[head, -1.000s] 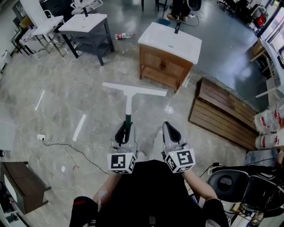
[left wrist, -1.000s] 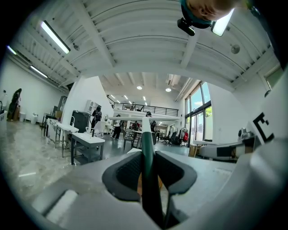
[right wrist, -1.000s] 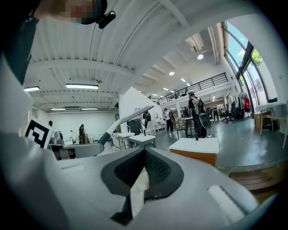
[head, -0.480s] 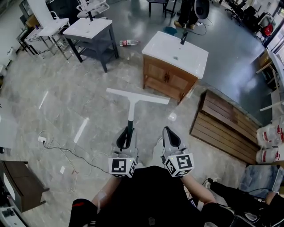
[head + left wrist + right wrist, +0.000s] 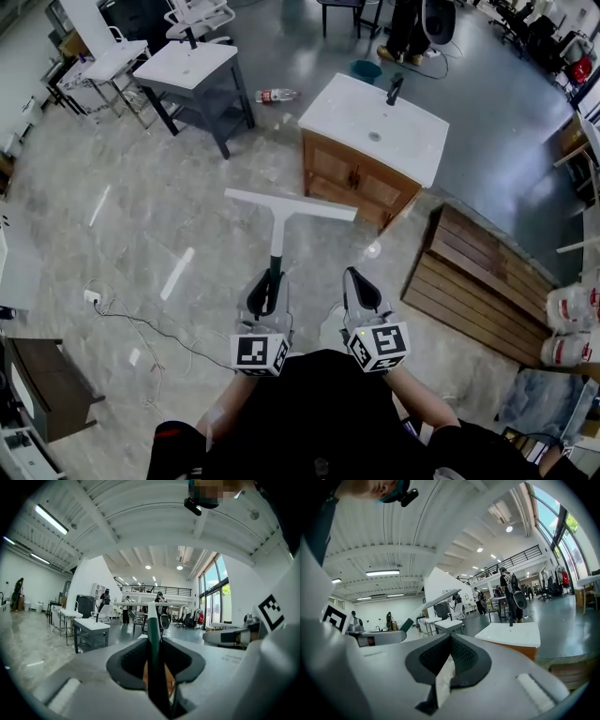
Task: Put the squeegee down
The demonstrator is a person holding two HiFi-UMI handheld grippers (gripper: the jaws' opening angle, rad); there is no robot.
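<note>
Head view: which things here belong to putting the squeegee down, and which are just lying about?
Job: squeegee, clamped by its handle in the left gripper; floor to lay it on.
Lying about: plastic bottle, wooden sink cabinet, grey sink table, slatted wooden panel, floor cable.

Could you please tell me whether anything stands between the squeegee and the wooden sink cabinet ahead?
Nothing visible does. The left claw holds the squeegee in the air, and the floor up to the cabinet looks bare. A bottle lies farther off, left of the cabinet.
</note>
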